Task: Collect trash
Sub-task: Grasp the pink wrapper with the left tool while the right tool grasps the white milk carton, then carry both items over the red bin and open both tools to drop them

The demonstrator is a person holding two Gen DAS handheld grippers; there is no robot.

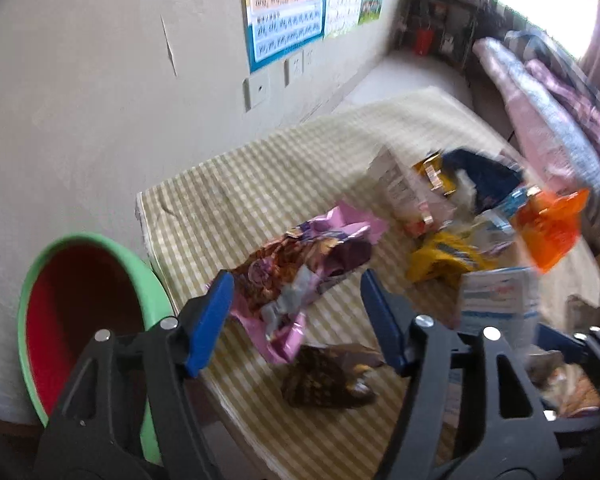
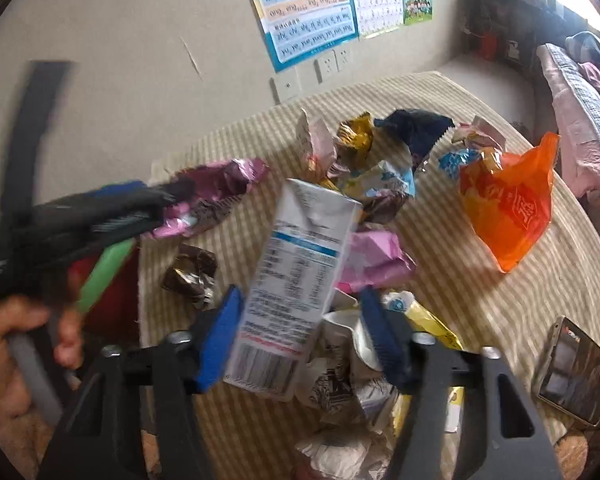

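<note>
The white carton (image 2: 300, 276) is the thing to watch. In the right wrist view it sits in the middle of the frame, between the two blue pads of the right tool (image 2: 300, 336). Its long side runs from the lower middle of the frame up toward the upper middle, leaning a little to the right, so it points away along the fingers. The left pad touches the carton's side, but there is a clear gap at the right pad, so the jaws stand part open and do not squeeze it yet (I cannot tell if the carton rests on the pile under it). The right tool is the nearer one for this carton. In the left wrist view, the left tool (image 1: 296, 320) is part open too, and a pink and brown foil wrapper (image 1: 296, 276) hangs loose between its pads, touching only the left one. The green bin with the red inside (image 1: 84, 312) stands at the lower left of that frame, beside the checked counter (image 1: 220, 200). More trash, like the orange bag (image 2: 504, 208), lies in the upper right, well apart from both tools.
</note>
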